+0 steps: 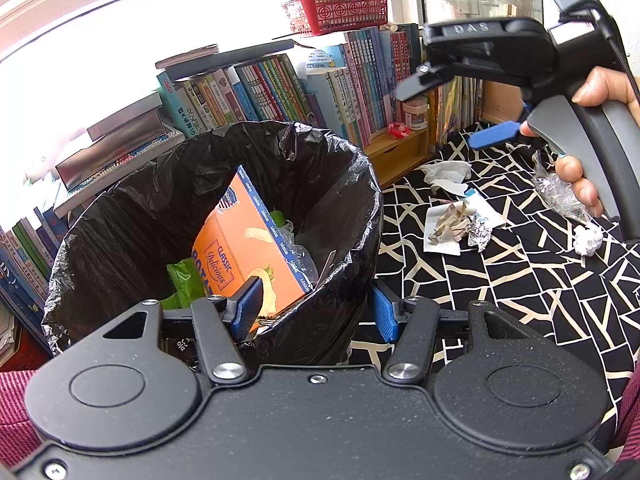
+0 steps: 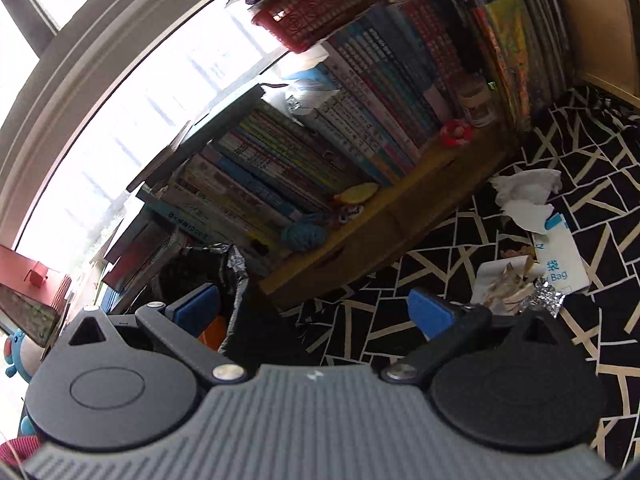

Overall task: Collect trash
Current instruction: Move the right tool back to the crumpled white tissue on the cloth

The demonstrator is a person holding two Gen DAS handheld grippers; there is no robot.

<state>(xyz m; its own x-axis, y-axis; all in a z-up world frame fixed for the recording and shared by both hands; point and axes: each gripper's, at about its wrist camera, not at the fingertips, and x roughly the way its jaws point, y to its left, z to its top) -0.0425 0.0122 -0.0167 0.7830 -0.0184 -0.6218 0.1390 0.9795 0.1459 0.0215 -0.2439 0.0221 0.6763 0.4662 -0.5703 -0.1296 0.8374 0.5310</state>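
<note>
A bin lined with a black bag point(image 1: 132, 220) holds an orange box point(image 1: 248, 248) and a green wrapper point(image 1: 184, 280). My left gripper point(image 1: 316, 310) grips the bin's near rim, one blue pad inside and one outside. On the patterned cloth to the right lie a white tissue point(image 1: 448, 176), a paper with scraps point(image 1: 444, 236), crumpled foil point(image 1: 480, 232), a clear wrapper point(image 1: 560, 192) and a white paper ball point(image 1: 588, 240). A hand holds my right gripper point(image 1: 444, 116) above them, open and empty. Its own view shows the wide, empty gap of the right gripper point(image 2: 314, 312), with the tissue point(image 2: 524, 192) and foil point(image 2: 544, 300) ahead to the right.
A low wooden shelf point(image 2: 360, 236) packed with books point(image 1: 280, 92) runs behind the bin, with a red basket point(image 1: 340, 10) on top. The black-and-white cloth point(image 1: 520, 300) covers the surface on the right. A white bag with blue print point(image 2: 556, 260) lies by the scraps.
</note>
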